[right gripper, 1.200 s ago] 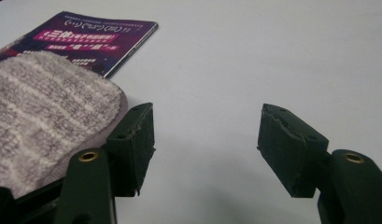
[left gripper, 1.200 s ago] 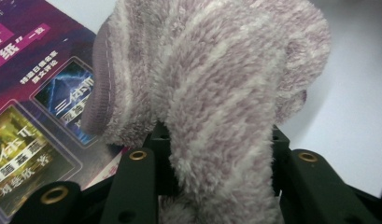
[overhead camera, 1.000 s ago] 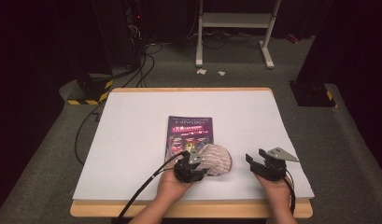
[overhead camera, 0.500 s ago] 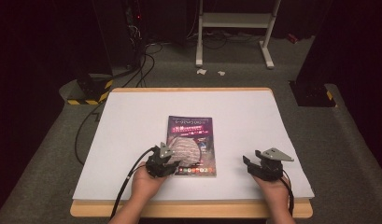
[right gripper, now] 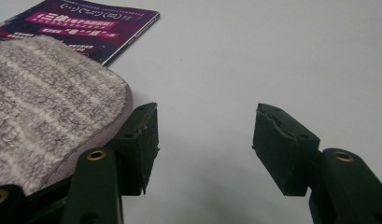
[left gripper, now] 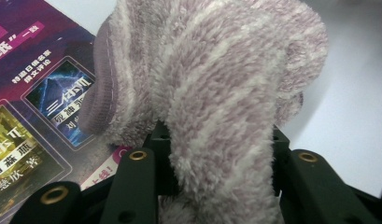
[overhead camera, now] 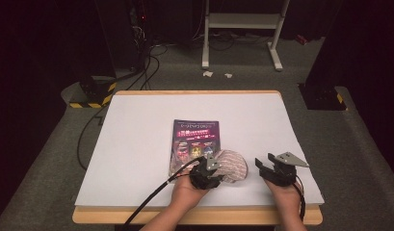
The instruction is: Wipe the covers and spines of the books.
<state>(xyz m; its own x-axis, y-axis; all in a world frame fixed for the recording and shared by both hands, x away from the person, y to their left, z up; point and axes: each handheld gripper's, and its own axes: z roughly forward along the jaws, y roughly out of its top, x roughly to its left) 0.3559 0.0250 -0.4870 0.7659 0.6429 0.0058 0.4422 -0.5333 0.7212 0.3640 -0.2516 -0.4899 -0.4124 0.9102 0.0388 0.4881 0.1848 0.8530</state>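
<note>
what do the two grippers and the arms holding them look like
Both are black, blocky two-finger tools. The left gripper trails a thick black cable off the table's near edge. The right gripper carries a grey three-cornered plate on top and a thinner dark cable by the wrist. Its fingers end in chunky dark pads with worn edges and brass-coloured eyelets behind. Forearms are bare, no sleeves.
</note>
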